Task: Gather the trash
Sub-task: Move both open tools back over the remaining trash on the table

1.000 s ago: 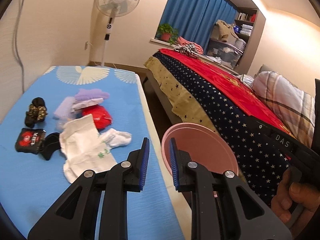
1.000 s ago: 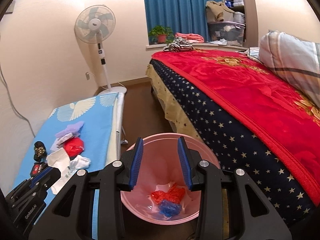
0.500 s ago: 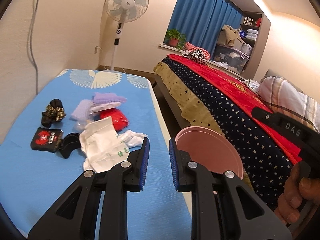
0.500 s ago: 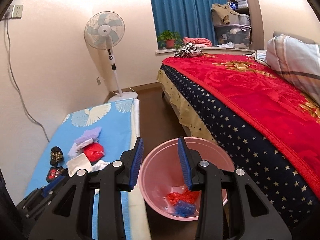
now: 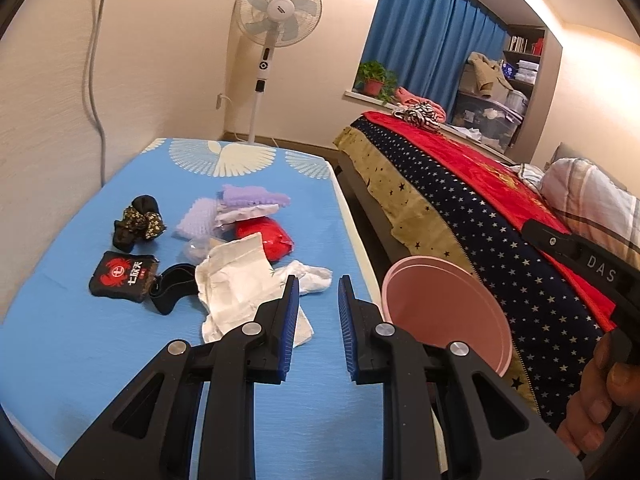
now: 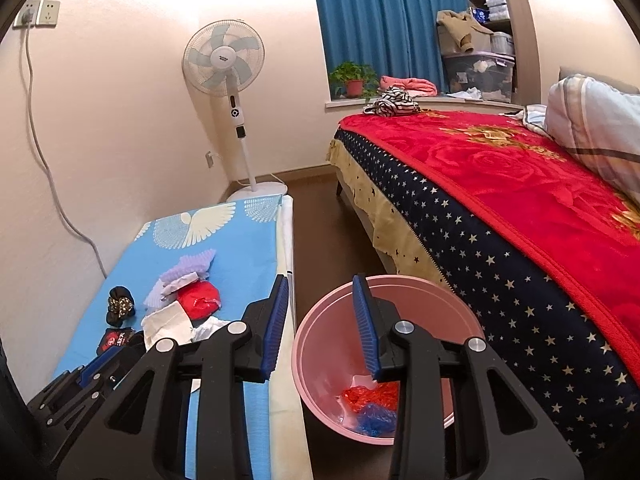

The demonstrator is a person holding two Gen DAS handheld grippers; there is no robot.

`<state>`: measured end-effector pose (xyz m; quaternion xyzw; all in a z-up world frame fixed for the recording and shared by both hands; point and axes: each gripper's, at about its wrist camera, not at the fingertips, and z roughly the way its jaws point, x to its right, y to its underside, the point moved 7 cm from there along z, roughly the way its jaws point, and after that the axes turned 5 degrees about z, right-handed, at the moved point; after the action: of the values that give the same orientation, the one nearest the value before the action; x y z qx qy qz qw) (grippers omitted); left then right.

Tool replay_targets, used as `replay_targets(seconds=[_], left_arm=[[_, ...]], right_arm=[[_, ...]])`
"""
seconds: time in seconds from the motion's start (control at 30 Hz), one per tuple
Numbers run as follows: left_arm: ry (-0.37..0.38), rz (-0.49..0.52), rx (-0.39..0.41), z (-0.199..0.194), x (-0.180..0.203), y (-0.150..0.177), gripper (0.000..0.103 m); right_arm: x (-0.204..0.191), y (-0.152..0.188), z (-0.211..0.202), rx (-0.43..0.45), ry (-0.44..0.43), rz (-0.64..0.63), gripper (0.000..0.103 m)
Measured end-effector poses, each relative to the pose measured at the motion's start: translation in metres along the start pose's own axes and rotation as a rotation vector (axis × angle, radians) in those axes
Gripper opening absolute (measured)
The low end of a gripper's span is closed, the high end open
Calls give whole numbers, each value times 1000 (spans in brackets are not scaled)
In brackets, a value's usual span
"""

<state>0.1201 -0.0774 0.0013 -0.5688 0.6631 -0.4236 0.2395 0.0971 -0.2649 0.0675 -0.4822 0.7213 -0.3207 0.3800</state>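
On your desk (image 5: pixel 100 360) the trash pile (image 5: pixel 240 256) lies ahead of your left gripper (image 5: pixel 318 320). The bin (image 6: pixel 320 344) stands on the floor between desk and bed (image 6: pixel 520 200), wrappers (image 6: pixel 372 404) inside. The fan (image 6: pixel 224 60) stands behind the desk.

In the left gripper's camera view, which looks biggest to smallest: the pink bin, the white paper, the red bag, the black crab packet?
1. Pink bin, though it sits nearer the camera.
2. White paper.
3. Red bag and black crab packet look alike.
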Motion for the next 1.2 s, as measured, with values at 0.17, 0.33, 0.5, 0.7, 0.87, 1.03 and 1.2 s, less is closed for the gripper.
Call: replay_targets(seconds=[0.17,0.33,0.5,0.7,0.87,1.03,1.2], left_arm=[[-24,-2,-5,7,-4,2,20],[-51,-12,-15,15,-11,4,20],[-86,-19,-7,17,-18,4,20],[-140,-30,-9,18,-36,7,19],[-194,-60,-18,16,-60,10,19],[-227,-73,-24,19,-75,11,19],[-255,-91,-40,27,-89,12,20]], right_arm=[[1,4,11,-17,-3,5,34],[0,8,21,-34,-19,12,26],[-7,12,32,-52,-47,21,23],[-25,26,53,-95,-79,10,23],[-44,35,67,-123,-120,6,23],[-66,43,79,-149,-158,0,23],[-85,51,92,-177,-191,-9,23]])
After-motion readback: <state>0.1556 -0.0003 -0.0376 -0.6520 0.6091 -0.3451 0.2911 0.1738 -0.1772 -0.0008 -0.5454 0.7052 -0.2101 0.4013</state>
